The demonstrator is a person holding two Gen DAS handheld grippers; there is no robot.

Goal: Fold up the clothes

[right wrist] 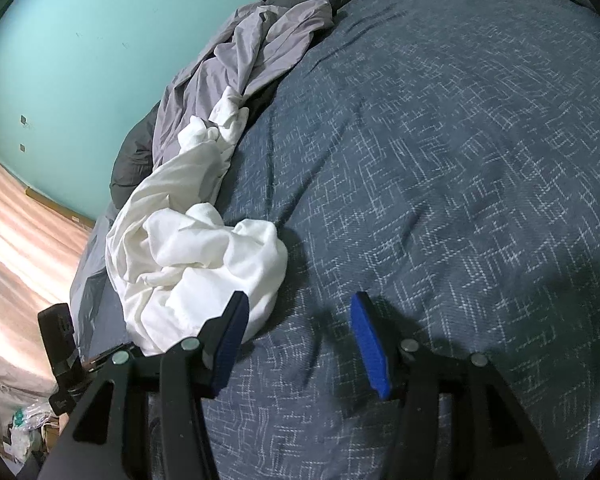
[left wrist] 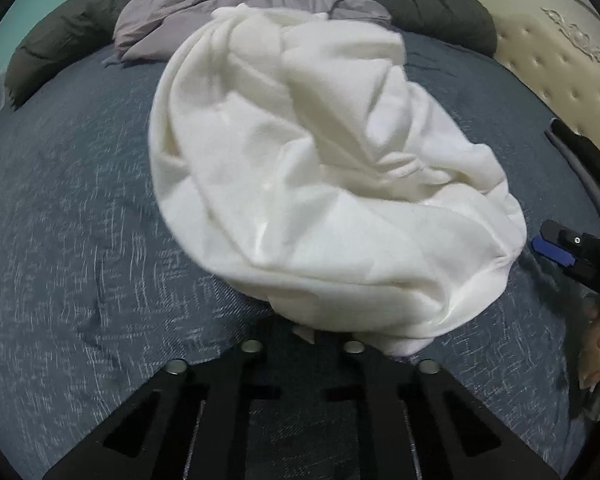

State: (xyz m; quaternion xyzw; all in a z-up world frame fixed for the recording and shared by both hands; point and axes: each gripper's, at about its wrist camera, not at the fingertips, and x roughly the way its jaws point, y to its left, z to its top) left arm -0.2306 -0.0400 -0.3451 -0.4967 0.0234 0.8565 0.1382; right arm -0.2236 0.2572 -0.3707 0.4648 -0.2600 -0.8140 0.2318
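A crumpled white garment (left wrist: 324, 184) is seen bunched up right in front of the left gripper (left wrist: 320, 334), and its lower edge is pinched where the two black fingers come together, so the left gripper is clamped on the cloth. The fingertips themselves are hidden under the fabric, and the picture is a bit blurred there. From the right wrist view, the same white garment (right wrist: 188, 256) is shown as a rumpled heap on the blue bedspread (right wrist: 440, 184), trailing off in a twisted strip toward a grey garment (right wrist: 244, 60) lying further back near the edge of the bed.

The right gripper (right wrist: 296, 344) is held with its blue pads (right wrist: 370, 344) spread wide apart and nothing between them. Its left finger is just beside the white heap, overlapping it in the picture; whether it actually touches can't be told. In the left wrist view the right gripper (left wrist: 560, 250) is spotted at the right edge, near the white garment, with part of a hand (left wrist: 598, 344) below it.

A dark quilt (left wrist: 440, 12) is laid along the far side of the bed, behind the grey garment (left wrist: 228, 4). A padded cream headboard (left wrist: 556, 60) is seen on the right, and a teal wall (right wrist: 100, 40) behind.
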